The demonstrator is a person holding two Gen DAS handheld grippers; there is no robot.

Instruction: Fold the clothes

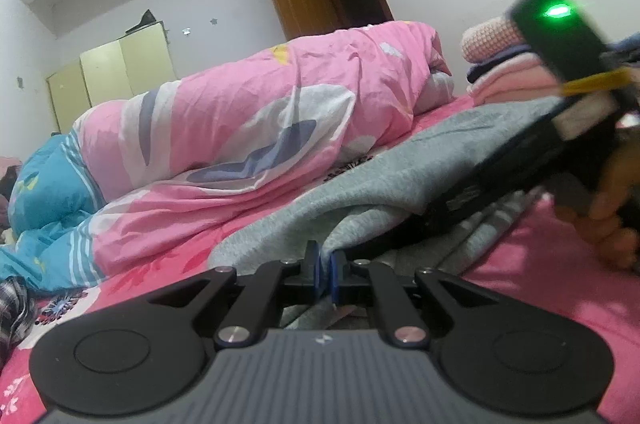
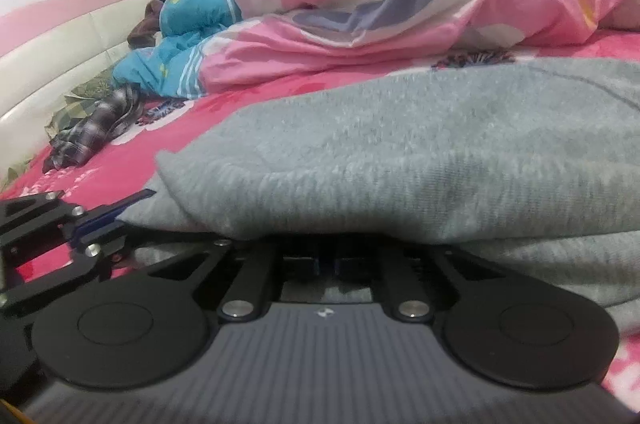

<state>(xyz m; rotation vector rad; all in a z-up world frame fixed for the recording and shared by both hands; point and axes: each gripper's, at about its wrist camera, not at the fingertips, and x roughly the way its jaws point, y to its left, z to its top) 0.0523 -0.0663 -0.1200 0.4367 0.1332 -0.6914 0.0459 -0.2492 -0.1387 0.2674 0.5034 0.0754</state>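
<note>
Low on bed (image 1: 560, 244), both grippers at near edge of grey garment (image 2: 400, 144). Left gripper (image 1: 325, 274): jaws nearly together, pinching grey hem between blue pads (image 1: 318, 270). Right gripper (image 2: 328, 260): tips buried under garment fold, pads close together; grip itself hidden, cannot tell. Garment spread flat mid-bed, pink quilt (image 1: 260, 96) bunched behind along far side. Folded pile (image 1: 500, 68) near far right corner.

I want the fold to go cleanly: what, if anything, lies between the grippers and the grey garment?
Nothing visible. The left gripper has its jaws closed on the grey garment edge; the right gripper sits under its fold.
</note>
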